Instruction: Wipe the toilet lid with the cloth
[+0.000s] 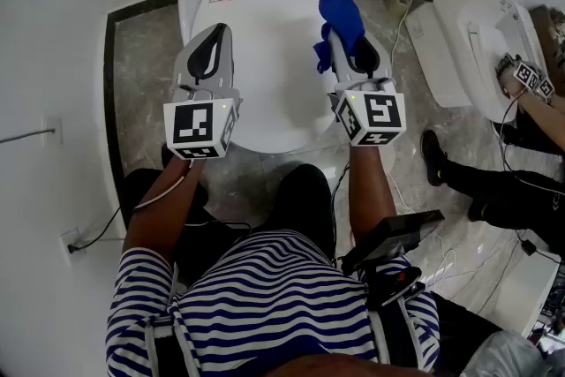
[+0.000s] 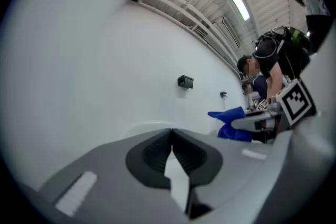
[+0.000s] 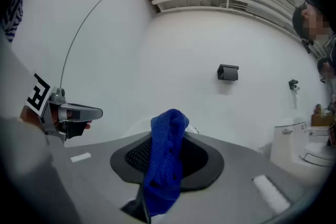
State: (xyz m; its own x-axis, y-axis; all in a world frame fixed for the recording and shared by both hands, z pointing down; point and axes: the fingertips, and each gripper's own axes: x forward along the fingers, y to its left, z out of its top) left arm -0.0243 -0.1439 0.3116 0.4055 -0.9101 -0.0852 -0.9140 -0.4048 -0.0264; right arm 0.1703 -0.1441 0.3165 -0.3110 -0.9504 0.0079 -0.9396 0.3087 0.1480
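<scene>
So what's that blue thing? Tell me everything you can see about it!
It's a bright blue cloth, soft and knitted-looking, with little holes. It's bunched into a long crumpled strip and pinched between the jaws of the right gripper, with one end poking out past them. It sits over the right side of the white toilet lid. I can't tell if it touches the lid.

Cloth [image 3: 164, 165], pinched in the right gripper [image 3: 169, 136]: blue, coarse open knit, matt, nubbed surface. The bodies of this and the left gripper [image 2: 172, 136]: grey plastic, smooth, matt. Inner pads [image 3: 131, 157]: black, finely ribbed, rubber-like. Marker cubes [image 1: 201, 126]: flat matt print, black on white. Lid [image 1: 265, 75] beneath both grippers: white, hard, smooth, glossy. Floor [image 1: 141, 75] left of the left gripper: grey veined stone-look slabs, polished, with a dark border strip. Wall [image 3: 184, 60] beyond the jaws: white, smooth, matt.
</scene>
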